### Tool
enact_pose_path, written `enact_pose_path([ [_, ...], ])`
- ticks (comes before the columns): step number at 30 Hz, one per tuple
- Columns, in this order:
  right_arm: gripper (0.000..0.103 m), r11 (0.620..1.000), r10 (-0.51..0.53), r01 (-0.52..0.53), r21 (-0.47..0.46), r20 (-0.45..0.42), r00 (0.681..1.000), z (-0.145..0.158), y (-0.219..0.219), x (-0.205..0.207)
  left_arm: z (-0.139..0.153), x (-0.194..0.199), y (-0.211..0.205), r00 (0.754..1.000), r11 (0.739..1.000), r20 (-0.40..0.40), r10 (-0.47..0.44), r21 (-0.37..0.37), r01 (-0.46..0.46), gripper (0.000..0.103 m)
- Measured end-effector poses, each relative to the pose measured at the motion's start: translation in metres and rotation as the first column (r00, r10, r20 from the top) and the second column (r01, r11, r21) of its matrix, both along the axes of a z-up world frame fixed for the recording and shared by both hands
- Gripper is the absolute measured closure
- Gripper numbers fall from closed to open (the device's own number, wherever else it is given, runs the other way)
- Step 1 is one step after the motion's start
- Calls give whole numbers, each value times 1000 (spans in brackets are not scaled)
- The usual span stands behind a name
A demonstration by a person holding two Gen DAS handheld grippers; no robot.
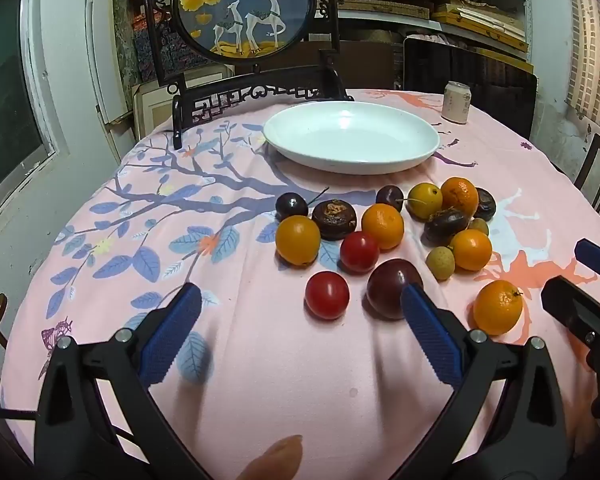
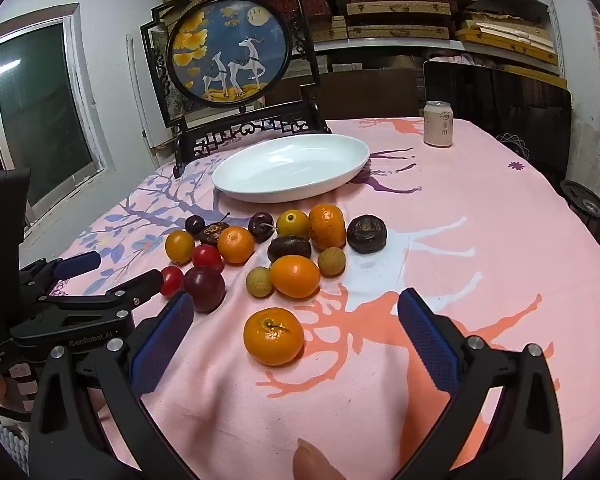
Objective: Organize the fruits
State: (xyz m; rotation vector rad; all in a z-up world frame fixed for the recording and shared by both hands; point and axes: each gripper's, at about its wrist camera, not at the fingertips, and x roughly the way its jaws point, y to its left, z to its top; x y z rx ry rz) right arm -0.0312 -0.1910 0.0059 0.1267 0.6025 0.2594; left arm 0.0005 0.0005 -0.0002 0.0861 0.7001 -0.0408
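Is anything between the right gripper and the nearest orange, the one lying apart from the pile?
Nothing visible. The right gripper is open, with the lone orange lying on bare tablecloth between its fingers, apart from the other fruit.

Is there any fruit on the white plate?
No, the white plate holds nothing; all the fruit lies on the pink tablecloth in front.

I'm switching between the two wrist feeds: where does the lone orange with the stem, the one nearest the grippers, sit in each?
Left wrist: the lone orange lies at lower right, outside the open left gripper.
Right wrist: it lies low and centre, between the fingers of the open right gripper.
Shared landmark: the white plate beyond the fruit pile.
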Motion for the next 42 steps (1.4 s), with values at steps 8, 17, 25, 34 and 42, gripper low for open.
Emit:
enact_pose_path([
  [8,1,1000,3,-3,4,2,1000,0,0,0,0,0,0,1000,1000,3,0,7,0,2],
  [17,1,1000,0,0,7,-4,1000,-1,0,1,0,0,0,1000,1000,3,1,7,-1,2],
  [25,1,1000,0,0,8,-5,1000,-1,0,0,0,0,0,1000,1000,2,0,7,0,2],
  [34,1,1000,1,-1,11,-7,1000,-1,1,0,0,0,0,1000,1000,2,1,6,-1,2],
  [42,1,1000,2,-2,13,-7,1000,-1,1,-1,0,0,0,1000,1000,1,1,5,-1,2],
])
